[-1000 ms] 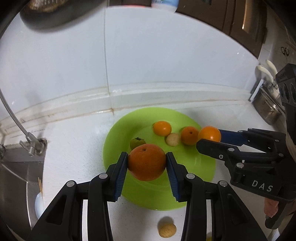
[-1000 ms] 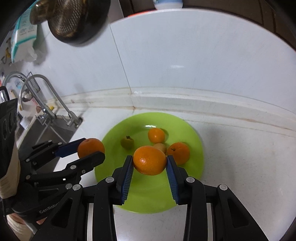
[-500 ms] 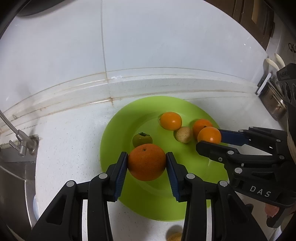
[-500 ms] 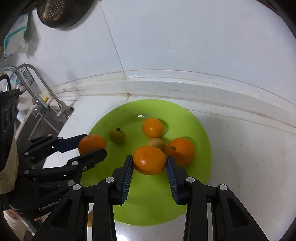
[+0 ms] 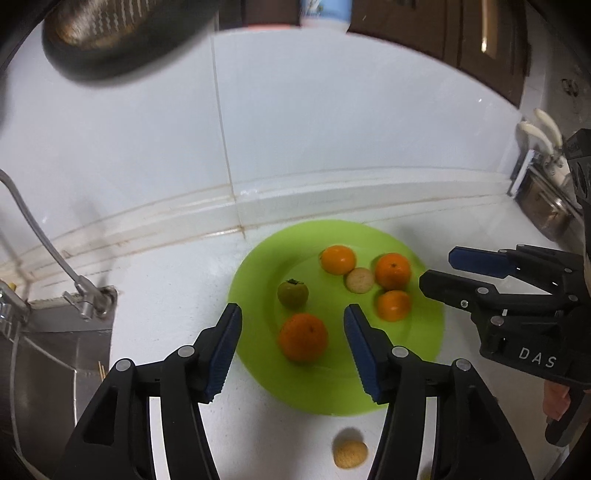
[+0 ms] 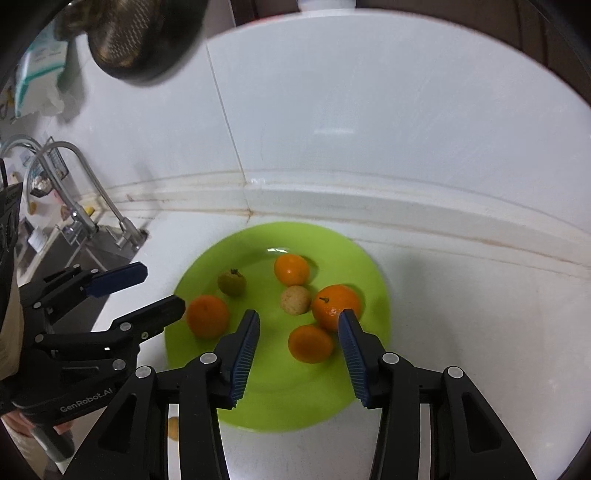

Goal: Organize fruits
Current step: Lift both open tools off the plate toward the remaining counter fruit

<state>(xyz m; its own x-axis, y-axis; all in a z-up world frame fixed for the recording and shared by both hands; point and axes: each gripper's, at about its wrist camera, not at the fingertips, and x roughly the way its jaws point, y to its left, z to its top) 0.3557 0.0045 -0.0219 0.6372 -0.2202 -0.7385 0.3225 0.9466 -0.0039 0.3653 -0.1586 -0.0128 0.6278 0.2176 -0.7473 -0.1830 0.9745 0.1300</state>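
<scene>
Left gripper (image 5: 292,321) opening, pads clear of the big orange (image 5: 303,336) lying between them near the green plate's (image 5: 325,398) left rim. Right gripper (image 6: 298,328) opening too, small orange (image 6: 310,343) loose between its fingers toward the plate's near right. Mid-plate: a green persimmon (image 5: 292,293), two more oranges (image 5: 337,259) (image 5: 392,271), a tan round fruit (image 5: 359,280) touching both. On the bench off the plate's near edge, another tan fruit (image 5: 349,453), kind hard to tell, half hidden in the right view. Blurred dark strainer (image 5: 122,33) cut off at top.
</scene>
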